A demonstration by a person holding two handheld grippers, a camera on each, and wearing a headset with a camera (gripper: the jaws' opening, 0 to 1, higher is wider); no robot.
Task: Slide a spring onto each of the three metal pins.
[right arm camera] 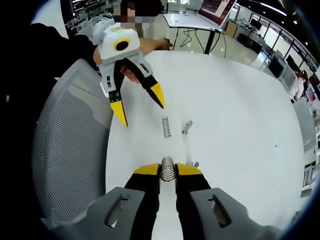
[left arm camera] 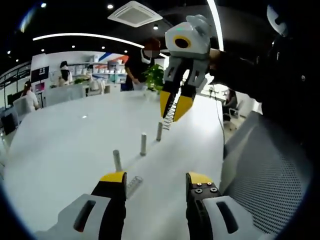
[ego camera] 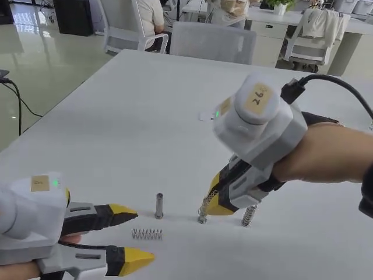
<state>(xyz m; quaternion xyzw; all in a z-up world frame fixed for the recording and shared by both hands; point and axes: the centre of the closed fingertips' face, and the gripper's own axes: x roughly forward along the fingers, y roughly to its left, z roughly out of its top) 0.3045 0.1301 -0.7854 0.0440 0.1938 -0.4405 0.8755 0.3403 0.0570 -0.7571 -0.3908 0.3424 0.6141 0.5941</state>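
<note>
Head view is taken as the main reference: the right gripper [ego camera: 217, 204] is held low over the white table [ego camera: 145, 116], its jaws clamped on a held spring [ego camera: 206, 204] whose lower end is seen at the top of the middle pin [ego camera: 202, 218]. The coming move is judged to turn on one alignment. The pin stands upright, while the held spring's long axis is tilted, with the upper end leaning toward the gripper and the lower end toward the pin. The coil would have to be brought into line with the pin before it could be pushed down. Whether the lowest turns are already over the pin's tip cannot be told. In the right gripper view the same spring is seen almost end-on between the closed yellow tips. The third pin [ego camera: 249, 217], on the far side of the right gripper, already carries a fitted spring [ego camera: 250, 211]. The bare pin [ego camera: 159, 206] stands to the left of the middle one, and a loose spring [ego camera: 147, 234] lies flat on the table just in front of it, its long axis roughly at right angles to that pin. The left gripper [ego camera: 133, 233] is held with its jaws spread wide and nothing grasped. The loose spring lies just beyond its tips, so this gripper is judged the nearer one for the last spring.
</note>
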